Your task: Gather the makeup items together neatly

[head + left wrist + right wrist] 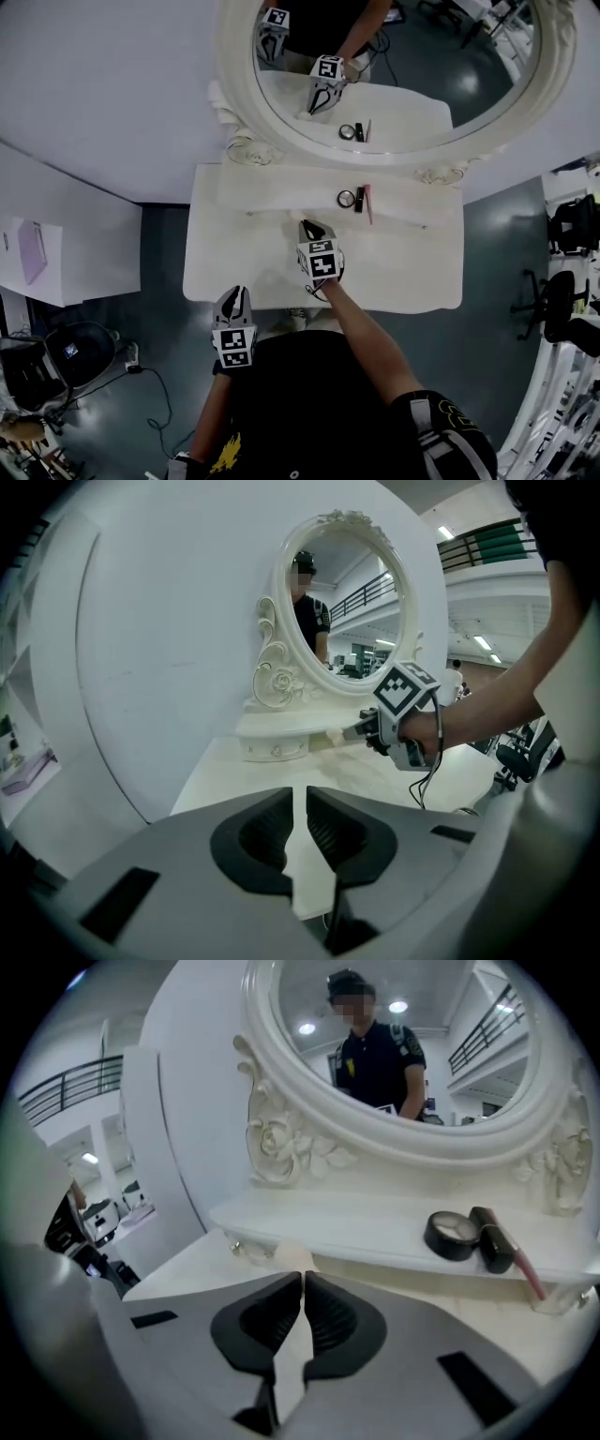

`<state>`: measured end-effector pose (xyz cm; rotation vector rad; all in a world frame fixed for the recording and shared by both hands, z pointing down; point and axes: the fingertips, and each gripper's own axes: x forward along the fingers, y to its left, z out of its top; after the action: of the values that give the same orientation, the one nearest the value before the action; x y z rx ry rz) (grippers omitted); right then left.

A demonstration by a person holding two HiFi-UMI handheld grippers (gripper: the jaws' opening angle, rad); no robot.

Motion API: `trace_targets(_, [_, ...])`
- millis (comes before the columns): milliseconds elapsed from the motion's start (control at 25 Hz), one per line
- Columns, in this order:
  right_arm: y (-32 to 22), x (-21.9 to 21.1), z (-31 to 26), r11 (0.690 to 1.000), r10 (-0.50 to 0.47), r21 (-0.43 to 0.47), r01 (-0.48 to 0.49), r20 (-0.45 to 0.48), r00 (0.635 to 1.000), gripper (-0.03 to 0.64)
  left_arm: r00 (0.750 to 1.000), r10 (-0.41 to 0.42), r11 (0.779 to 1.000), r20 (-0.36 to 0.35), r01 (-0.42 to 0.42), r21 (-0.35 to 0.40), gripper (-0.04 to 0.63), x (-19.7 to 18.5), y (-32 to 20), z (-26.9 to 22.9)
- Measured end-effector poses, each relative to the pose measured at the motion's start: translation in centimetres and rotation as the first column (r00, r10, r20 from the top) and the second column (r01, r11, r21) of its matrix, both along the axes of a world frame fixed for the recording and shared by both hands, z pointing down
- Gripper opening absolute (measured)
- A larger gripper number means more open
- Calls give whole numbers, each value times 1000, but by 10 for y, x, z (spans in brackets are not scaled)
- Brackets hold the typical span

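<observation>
Where the left tongs (306, 799) hover at the near edge of the white surface (412, 272), they are closed to a thin slit with nothing between them. Further in, the right tongs (302, 1279) point toward the raised shelf (281, 192) under the oval mirror (234, 75), with their tips together. A pale rounded item (287, 1255) sits right at those tips; whether it is pinched cannot be told. To the right, three makeup items lie close together on the shelf. A round black compact (451, 1235) lies flat, and a black lipstick tube (491, 1237) lies just beside it. A slim pink stick (528, 1277) lies against the tube's far side. The long axes of tube and stick run roughly parallel, from the mirror toward the shelf's front edge. The stick reaches further forward.
</observation>
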<state>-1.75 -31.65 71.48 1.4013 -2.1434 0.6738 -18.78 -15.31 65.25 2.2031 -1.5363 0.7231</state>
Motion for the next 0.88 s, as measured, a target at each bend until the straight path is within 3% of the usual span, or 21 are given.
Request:
trace_targets(280, [-15, 38, -64, 963, 134, 220, -155, 106, 985, 27, 998, 63, 998, 26, -63, 3, 55, 12, -7, -4])
trace_targets(600, [-52, 97, -45, 927, 312, 220, -304, -2, 950, 30, 997, 67, 998, 48, -67, 3, 55, 17, -10, -9])
trace_targets(880, [-46, 95, -45, 923, 319, 201, -328, 75, 945, 38, 997, 66, 998, 51, -66, -3, 55, 17, -5, -7])
